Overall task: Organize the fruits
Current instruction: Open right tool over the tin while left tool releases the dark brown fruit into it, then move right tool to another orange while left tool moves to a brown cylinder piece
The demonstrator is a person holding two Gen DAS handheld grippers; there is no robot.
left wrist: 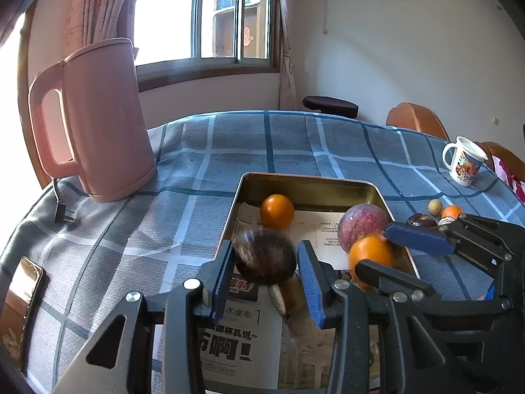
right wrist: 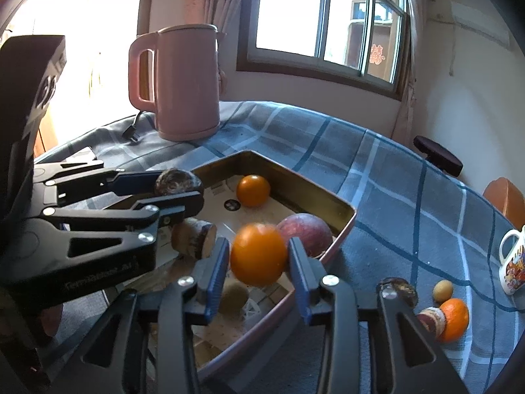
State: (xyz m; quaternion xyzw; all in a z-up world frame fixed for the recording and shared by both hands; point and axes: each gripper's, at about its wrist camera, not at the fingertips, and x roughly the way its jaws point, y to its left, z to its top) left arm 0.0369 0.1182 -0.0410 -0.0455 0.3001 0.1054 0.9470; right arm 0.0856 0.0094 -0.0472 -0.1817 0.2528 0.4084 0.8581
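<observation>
A gold metal tray (left wrist: 308, 180) (right wrist: 295, 177) lined with printed paper lies on the blue checked cloth. In it are an orange (left wrist: 277, 211) (right wrist: 253, 190), a red-purple round fruit (left wrist: 361, 229) (right wrist: 311, 233), a cut brown piece (right wrist: 193, 238) and a small brownish fruit (right wrist: 233, 297). Over the tray, a blurred dark brown fruit (left wrist: 265, 256) (right wrist: 177, 182) is between the pads of my left gripper (left wrist: 265, 252) (right wrist: 178, 188), which do not press it. My right gripper (right wrist: 259, 249) (left wrist: 374, 248) brackets a blurred second orange (right wrist: 258, 254) (left wrist: 370, 256) with slim gaps at both pads.
To the right of the tray, an orange (right wrist: 454, 320) (left wrist: 452, 211), a small yellow fruit (right wrist: 443, 290) and dark pieces (right wrist: 398, 287) lie on the cloth. A pink kettle (left wrist: 105, 124) with its plug (left wrist: 64, 213) stands far left, a mug (left wrist: 464, 161) far right, a phone (left wrist: 23, 298) near left.
</observation>
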